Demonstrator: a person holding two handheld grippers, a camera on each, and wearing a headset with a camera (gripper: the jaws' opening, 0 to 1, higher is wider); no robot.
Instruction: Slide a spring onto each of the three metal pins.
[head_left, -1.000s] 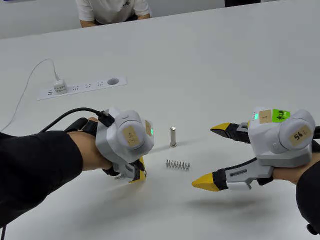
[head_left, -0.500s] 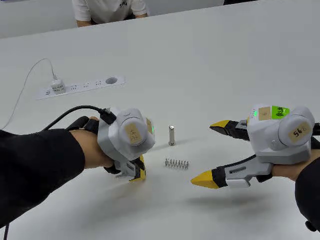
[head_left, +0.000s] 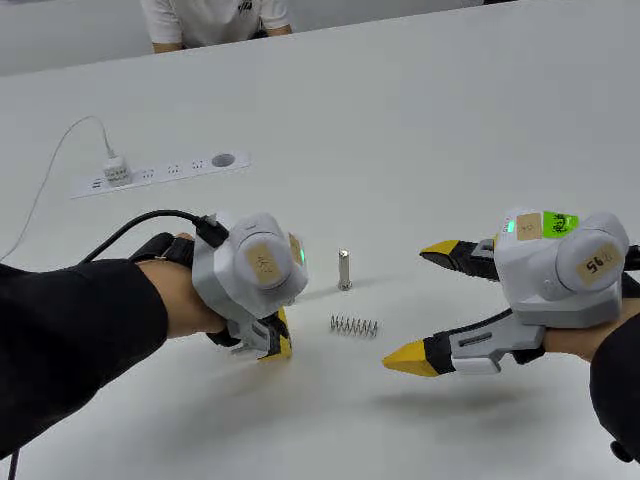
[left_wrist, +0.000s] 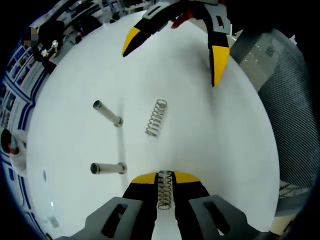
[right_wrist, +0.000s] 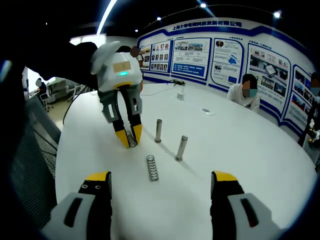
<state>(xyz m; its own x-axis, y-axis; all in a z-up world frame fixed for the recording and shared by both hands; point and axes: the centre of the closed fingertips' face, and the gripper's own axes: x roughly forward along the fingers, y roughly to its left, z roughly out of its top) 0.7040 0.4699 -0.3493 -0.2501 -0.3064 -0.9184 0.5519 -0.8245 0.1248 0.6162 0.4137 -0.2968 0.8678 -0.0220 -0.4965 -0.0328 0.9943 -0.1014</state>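
Left gripper (left_wrist: 165, 179) was clamped on a spring (left_wrist: 163, 192), which lay along its yellow-tipped jaws, low over the white table (head_left: 400, 150). Right gripper (head_left: 425, 306) stood with jaws wide, holding nothing. A loose spring (left_wrist: 156, 117) lay flat just beside the first pin (left_wrist: 107, 113); the second pin (left_wrist: 107, 168) stood near. Both pins were upright and bare.

Judgement: first threading in hand, none completed. The next move called for lining the spring's open end over a pin top, then lowering squarely.
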